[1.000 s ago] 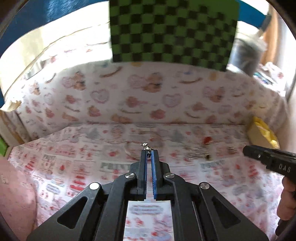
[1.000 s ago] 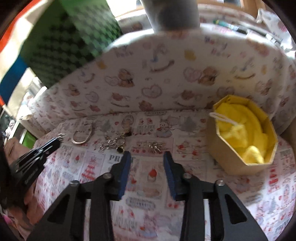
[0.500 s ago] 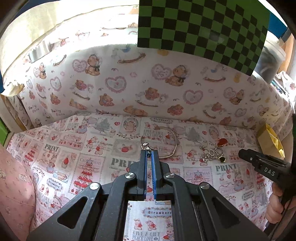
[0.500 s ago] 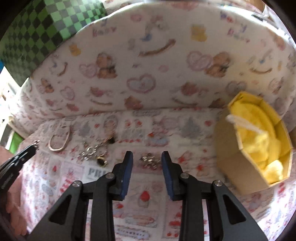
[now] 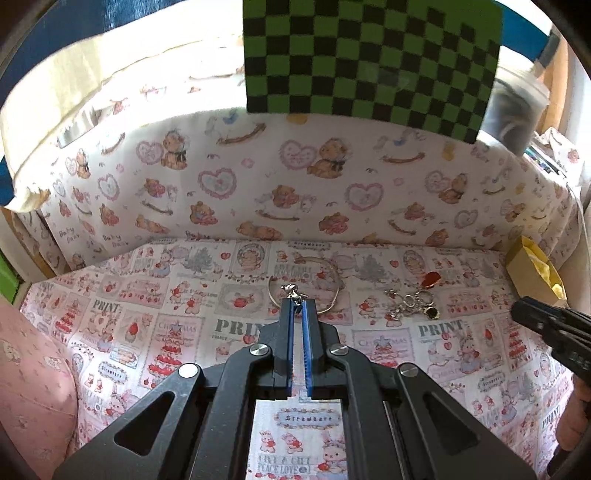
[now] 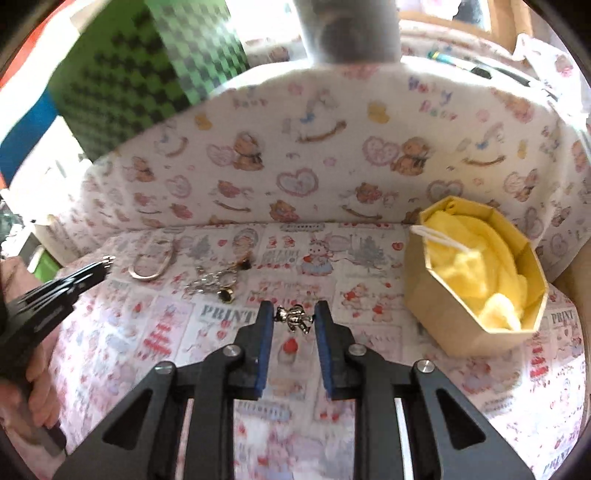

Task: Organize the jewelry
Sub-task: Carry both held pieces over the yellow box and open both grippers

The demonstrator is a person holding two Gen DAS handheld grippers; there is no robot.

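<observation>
A printed cloth point(image 5: 155, 317) was spread over the surface, patterned with strawberries, rabbits, small trees and words such as "PRINT" and "Strawbere". A second cloth point(image 5: 258, 184), printed with bears, hearts and rocking horses, was draped upright behind it as a backdrop. A green-and-black checkered board point(image 5: 369, 55) was seen above the backdrop, and blue material point(image 5: 55, 40) was visible beside it at the upper left. A pale cream fabric edge point(image 5: 51, 107) was laid along the backdrop's left top. A pink patterned fabric point(image 5: 33, 387) was seen at the lower left. A blurred grey cylinder point(image 6: 351, 29) was seen behind the backdrop in the right wrist view.
</observation>
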